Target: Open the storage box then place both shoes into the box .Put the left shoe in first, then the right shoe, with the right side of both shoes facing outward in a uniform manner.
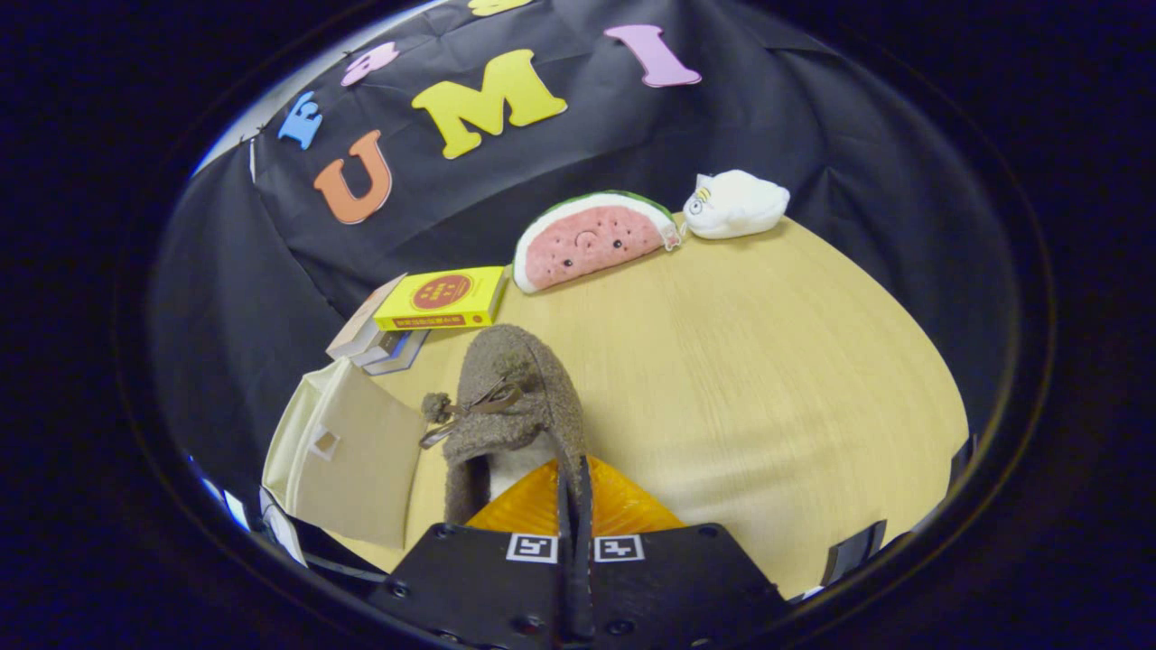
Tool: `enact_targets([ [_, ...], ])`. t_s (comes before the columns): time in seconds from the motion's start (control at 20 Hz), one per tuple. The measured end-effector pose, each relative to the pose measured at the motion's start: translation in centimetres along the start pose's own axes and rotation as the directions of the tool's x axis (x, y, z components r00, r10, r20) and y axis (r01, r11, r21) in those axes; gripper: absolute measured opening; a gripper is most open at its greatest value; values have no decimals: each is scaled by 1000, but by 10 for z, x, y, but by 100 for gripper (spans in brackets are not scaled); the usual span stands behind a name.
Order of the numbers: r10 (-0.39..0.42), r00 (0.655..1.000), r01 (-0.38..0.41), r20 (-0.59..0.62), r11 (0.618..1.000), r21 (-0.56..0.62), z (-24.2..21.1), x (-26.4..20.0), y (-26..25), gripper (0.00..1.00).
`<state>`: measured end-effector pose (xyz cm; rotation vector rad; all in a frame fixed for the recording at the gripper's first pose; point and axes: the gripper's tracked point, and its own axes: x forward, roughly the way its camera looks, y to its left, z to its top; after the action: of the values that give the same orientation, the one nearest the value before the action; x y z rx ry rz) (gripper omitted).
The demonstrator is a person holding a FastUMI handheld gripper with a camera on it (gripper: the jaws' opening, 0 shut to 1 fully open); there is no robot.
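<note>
A fuzzy brown shoe (511,406) with a pale lining and a small bow on top hangs between my gripper's fingers, toe pointing away from me. My gripper (574,492) is shut on the shoe's right side rim, near the heel opening. Just left of the shoe stands the storage box (348,451), beige, with its flap lid raised. The shoe is lifted above the wooden table (768,379), close beside the box's opening. The inside of the box is hidden from me.
A stack of books with a yellow one (442,298) on top lies beyond the box. Farther back rest a watermelon-slice plush (591,239) and a white plush (736,203). The table's edge curves round at the right.
</note>
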<state>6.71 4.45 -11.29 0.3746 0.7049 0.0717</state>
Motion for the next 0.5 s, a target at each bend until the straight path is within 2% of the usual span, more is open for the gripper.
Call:
enact_targets([
  [0.25, 48, 999, -49, 25, 998, 30, 10, -22, 53, 0],
  [0.5, 112, 992, -115, 60, 992, 59, 24, -47, 144, 0],
])
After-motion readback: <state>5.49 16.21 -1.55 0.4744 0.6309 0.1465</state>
